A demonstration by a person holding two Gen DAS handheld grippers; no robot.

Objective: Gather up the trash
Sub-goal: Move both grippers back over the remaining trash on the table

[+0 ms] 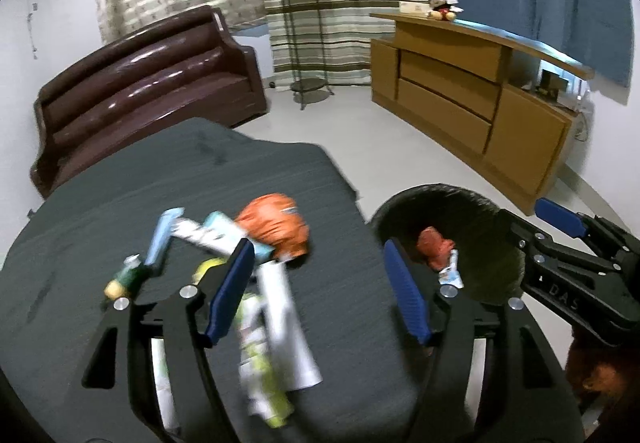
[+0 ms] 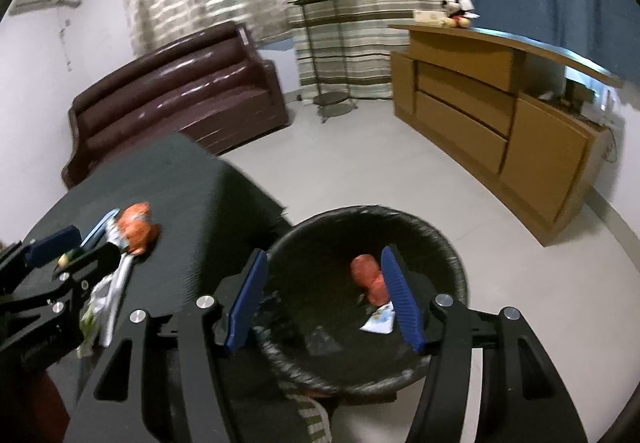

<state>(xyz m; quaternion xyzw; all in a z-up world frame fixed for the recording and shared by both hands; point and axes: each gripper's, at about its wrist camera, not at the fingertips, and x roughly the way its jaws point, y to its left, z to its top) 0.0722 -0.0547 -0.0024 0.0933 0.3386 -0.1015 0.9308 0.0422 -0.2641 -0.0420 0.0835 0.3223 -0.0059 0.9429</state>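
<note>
My right tongs (image 2: 324, 299) stand released, empty, above the black bin (image 2: 460, 263), where an orange wrapper (image 2: 366, 273) lies. Only my left view shows my left tongs (image 1: 320, 291), also released, over table (image 1: 120, 203) trash: orange bag (image 1: 276, 227), silver wrapper (image 1: 288, 327).

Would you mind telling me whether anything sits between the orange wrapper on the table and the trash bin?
Nothing visible does. The orange wrapper lies near the table edge, the trash bin stands open just beyond it, and only bare cloth lies between.
</note>
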